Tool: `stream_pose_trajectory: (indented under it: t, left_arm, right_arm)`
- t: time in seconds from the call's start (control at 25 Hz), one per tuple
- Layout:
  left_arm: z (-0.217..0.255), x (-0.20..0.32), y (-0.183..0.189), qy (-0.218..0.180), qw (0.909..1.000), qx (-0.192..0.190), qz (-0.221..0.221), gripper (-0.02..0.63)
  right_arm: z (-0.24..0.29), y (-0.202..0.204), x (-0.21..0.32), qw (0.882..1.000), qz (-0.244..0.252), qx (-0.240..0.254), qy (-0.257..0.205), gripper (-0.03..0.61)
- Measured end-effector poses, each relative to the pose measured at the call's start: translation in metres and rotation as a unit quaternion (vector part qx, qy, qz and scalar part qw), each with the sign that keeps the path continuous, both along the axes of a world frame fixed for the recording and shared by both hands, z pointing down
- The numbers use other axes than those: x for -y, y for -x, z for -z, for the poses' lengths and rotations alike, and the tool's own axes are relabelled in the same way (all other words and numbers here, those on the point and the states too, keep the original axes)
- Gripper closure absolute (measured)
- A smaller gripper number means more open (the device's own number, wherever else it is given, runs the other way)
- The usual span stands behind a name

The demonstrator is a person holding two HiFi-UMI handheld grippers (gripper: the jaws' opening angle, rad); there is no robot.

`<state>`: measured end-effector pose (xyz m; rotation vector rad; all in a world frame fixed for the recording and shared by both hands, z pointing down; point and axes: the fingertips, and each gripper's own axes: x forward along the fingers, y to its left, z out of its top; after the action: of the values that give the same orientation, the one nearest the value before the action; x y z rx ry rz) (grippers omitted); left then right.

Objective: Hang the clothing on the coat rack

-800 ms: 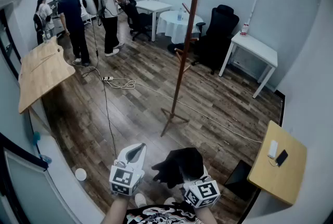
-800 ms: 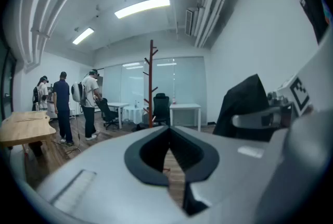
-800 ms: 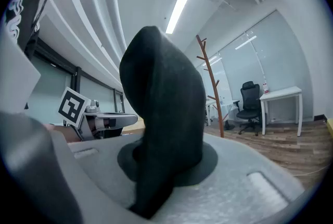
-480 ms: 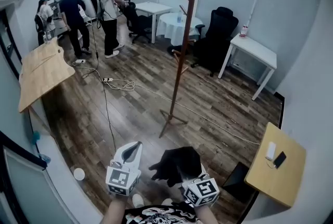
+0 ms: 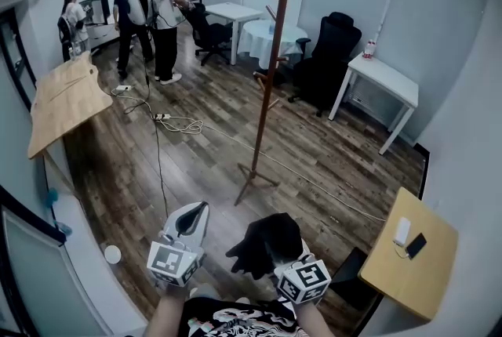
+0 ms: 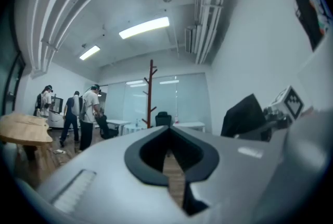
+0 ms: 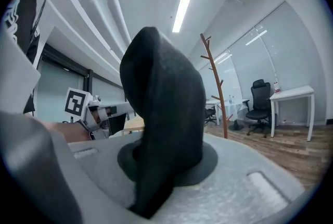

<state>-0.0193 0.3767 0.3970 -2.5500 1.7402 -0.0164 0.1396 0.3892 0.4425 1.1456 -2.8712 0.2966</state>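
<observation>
A tall brown coat rack [image 5: 271, 69] stands on the wood floor ahead of me, its bare pegs sticking out near the top. My right gripper [image 5: 276, 251] is shut on a piece of black clothing [image 5: 267, 243] that bunches up over its jaws. In the right gripper view the black clothing [image 7: 164, 124] fills the middle, with the coat rack [image 7: 214, 87] behind it to the right. My left gripper [image 5: 194, 211] is shut with nothing in it, held level beside the right one. In the left gripper view the coat rack [image 6: 151, 94] shows far ahead.
Three people [image 5: 161, 6] stand at the back left. A cable [image 5: 169, 124] trails across the floor past the rack's base. A wooden table [image 5: 63, 100] is at left, white tables [image 5: 384, 73] and black chairs [image 5: 333, 45] behind the rack, a small wooden desk [image 5: 408, 253] at right.
Both grippers have come a little closer to the coat rack, and the left one has drifted left. The people at the back have shifted. The black clothing stays in the right gripper.
</observation>
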Motion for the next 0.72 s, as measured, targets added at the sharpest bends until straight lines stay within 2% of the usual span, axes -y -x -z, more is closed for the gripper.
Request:
stream_pose_trajectory:
  t: [0.08, 0.2, 0.28, 0.4, 0.56, 0.72]
  left_arm:
    - [0.005, 0.001, -0.009, -0.013, 0.9996, -0.021, -0.011, 0.624]
    - [0.000, 0.013, -0.021, 0.010, 0.9999, -0.008, -0.006, 0.624]
    - [0.001, 0.023, -0.023, 0.010, 0.9999, -0.009, 0.001, 0.624]
    - [0.010, 0.037, -0.021, -0.009, 0.9987, -0.049, -0.003, 0.624]
    - [-0.002, 0.068, -0.015, 0.018, 0.9990, -0.041, 0.000, 0.624]
    - [-0.001, 0.102, -0.013, -0.004, 0.9987, -0.050, -0.013, 0.624]
  right_arm:
    - [-0.001, -0.010, 0.003, 1.000, -0.006, -0.003, 0.002, 0.552]
    - [0.002, -0.024, 0.011, 1.000, -0.007, -0.007, -0.005, 0.552]
    - [0.006, -0.028, 0.017, 1.000, -0.006, -0.007, -0.011, 0.552]
    - [0.010, -0.033, 0.031, 1.000, -0.004, -0.003, -0.012, 0.552]
    - [0.008, -0.032, 0.059, 1.000, -0.006, -0.003, -0.012, 0.552]
    - [0.006, -0.033, 0.093, 1.000, -0.018, 0.004, -0.014, 0.552]
